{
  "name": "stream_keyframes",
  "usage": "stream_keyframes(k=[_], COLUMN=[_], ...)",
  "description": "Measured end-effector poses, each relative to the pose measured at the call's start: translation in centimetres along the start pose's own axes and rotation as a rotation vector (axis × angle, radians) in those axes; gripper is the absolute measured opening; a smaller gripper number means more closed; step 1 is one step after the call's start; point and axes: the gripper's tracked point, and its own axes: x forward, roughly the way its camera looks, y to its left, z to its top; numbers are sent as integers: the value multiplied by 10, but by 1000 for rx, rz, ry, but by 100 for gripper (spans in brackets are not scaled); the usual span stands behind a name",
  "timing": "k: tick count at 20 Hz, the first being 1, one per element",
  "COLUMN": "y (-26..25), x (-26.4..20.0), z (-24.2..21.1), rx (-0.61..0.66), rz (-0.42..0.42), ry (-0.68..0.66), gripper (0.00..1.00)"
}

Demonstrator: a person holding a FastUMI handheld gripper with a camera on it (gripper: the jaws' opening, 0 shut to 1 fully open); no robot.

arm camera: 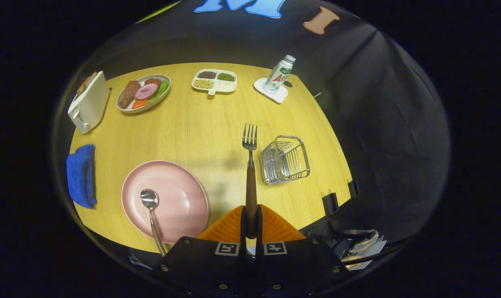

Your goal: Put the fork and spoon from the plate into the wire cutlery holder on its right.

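Gripper (251, 219) clamped on the wooden-handled steel fork (249, 165), tines forward, up off the table beside the square wire cutlery holder (284, 159). Steel spoon (150, 207) lying on the round pink plate (167, 198), handle overhanging for easy pinching.

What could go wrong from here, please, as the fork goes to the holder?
The gripper pinches the fork only at the end of its handle, so it may swing or slip. The holder is light wire and might tip if the tines catch its rim. The spoon overhangs the plate rim and could be knocked off later.
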Motion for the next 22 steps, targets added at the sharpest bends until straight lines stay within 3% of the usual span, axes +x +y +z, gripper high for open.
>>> stream_keyframes(k=[10,18,22], y=[-50,-56,-66], x=[15,24,19], z=[-1,-9,-1], rx=[84,34,17], rz=[-73,-45,-76], ry=[58,153,135], gripper=[7,7,15])
